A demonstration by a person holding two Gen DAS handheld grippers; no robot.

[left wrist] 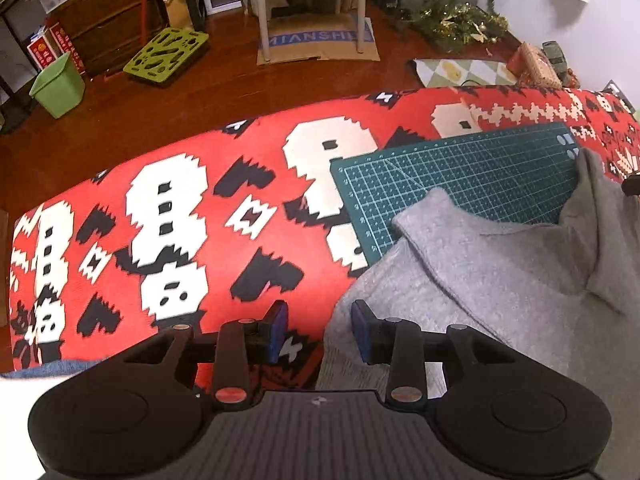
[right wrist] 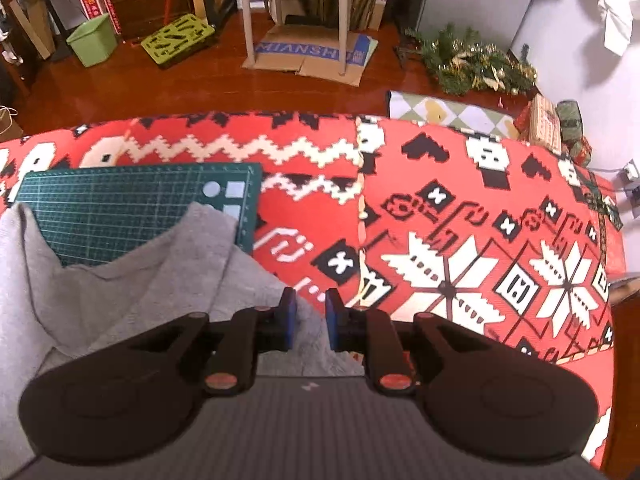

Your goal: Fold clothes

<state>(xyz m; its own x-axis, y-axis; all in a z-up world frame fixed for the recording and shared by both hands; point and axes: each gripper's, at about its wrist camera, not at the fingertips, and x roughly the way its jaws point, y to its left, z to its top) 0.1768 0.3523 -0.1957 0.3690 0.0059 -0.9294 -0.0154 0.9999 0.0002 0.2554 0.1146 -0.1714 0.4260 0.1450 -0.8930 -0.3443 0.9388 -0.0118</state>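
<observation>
A grey garment lies crumpled on the red patterned cloth, partly covering a green cutting mat. My left gripper is open and hovers over the garment's left edge. Its right pad is above the grey fabric and its left pad above the red cloth. In the right wrist view the same garment fills the lower left, with two raised corners over the mat. Over the garment's right edge, my right gripper is open with a narrow gap. Grey fabric shows below that gap, with nothing clamped.
The red cloth stretches bare to the right of the garment. Beyond the table's far edge is a wooden floor with a green bin, a plastic chair, flattened cardboard and a tinsel garland.
</observation>
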